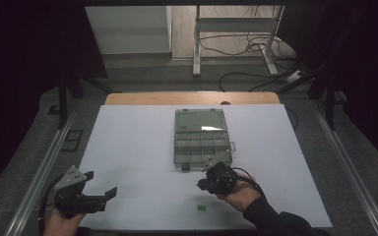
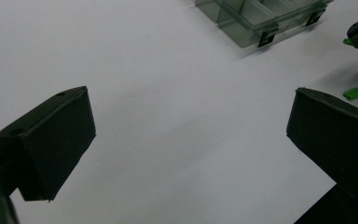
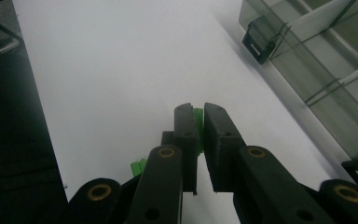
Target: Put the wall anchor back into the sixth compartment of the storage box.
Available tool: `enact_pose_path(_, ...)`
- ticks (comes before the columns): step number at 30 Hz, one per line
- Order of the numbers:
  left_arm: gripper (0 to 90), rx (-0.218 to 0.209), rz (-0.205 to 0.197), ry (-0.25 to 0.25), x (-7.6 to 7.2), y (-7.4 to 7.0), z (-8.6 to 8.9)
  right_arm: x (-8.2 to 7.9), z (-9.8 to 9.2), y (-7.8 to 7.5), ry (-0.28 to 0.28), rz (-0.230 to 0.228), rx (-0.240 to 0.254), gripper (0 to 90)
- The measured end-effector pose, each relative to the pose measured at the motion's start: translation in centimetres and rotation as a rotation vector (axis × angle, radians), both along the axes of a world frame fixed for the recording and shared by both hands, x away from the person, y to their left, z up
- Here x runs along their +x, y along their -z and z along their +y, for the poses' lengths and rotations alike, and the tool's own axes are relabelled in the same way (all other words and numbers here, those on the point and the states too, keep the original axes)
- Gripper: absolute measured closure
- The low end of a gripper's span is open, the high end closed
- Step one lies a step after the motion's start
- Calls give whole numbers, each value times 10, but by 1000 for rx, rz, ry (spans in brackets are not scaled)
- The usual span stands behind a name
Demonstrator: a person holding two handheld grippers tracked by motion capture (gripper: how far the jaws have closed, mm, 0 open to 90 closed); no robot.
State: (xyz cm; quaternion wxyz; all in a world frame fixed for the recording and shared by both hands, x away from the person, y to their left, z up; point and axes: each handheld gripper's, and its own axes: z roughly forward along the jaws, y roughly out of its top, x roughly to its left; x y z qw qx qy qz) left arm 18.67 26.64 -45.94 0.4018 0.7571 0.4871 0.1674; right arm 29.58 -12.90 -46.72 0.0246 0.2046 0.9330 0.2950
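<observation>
Your right gripper (image 3: 196, 122) clamps one green connector (image 3: 197, 115) | organiser box (image 1: 200, 140) open ahead, drop pending | second green piece (image 1: 201, 207) waits behind | left gripper (image 1: 101, 186) gapes empty

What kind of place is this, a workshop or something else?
Probably a lab bench set up for recording handling work. A white table sits between dark curtains, cables trail over the floor behind, and a person works a hand-held gripper beside a clear compartment box.
</observation>
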Motion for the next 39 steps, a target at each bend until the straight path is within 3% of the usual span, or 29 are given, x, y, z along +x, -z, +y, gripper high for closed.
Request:
enact_pose_path(15,17,-1,1,2,0,0,0,18,-2,-12,47,-10,56,823)
enact_pose_path(39,18,1,3,4,0,0,0,53,2,-18,129,-52,98,822)
